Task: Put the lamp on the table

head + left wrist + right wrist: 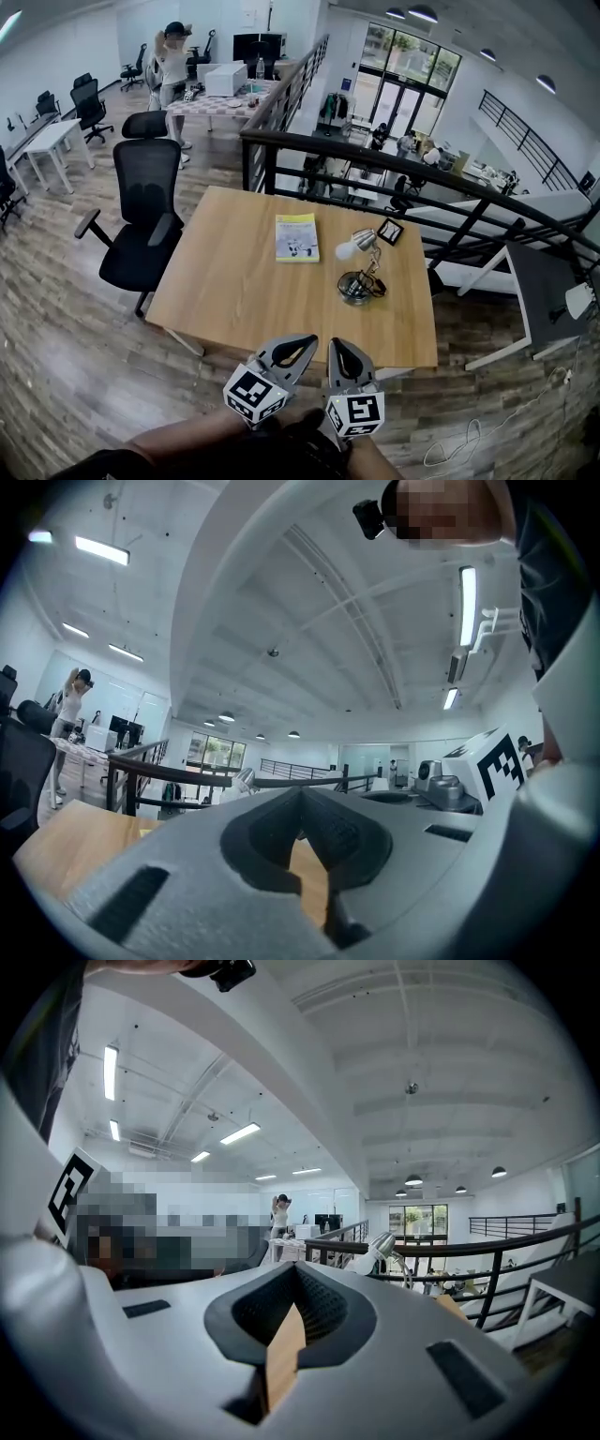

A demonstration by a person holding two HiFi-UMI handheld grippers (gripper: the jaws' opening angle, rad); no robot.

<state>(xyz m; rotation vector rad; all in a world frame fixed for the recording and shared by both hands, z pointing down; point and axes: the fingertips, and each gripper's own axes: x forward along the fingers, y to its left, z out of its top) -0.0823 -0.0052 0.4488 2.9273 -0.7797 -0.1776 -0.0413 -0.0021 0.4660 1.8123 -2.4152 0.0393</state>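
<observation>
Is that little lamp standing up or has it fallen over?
Standing. The lamp rests on its round base on the table, head raised.

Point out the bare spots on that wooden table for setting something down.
Bare: the left half of the table, left of the booklet, and the near strip before the lamp. Crowded: far right, lamp beside small black frame.

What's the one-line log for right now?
lamp: standing on table, beside yellow booklet | left gripper: shut, empty | right gripper: shut, empty | task: lamp looks placed
</observation>
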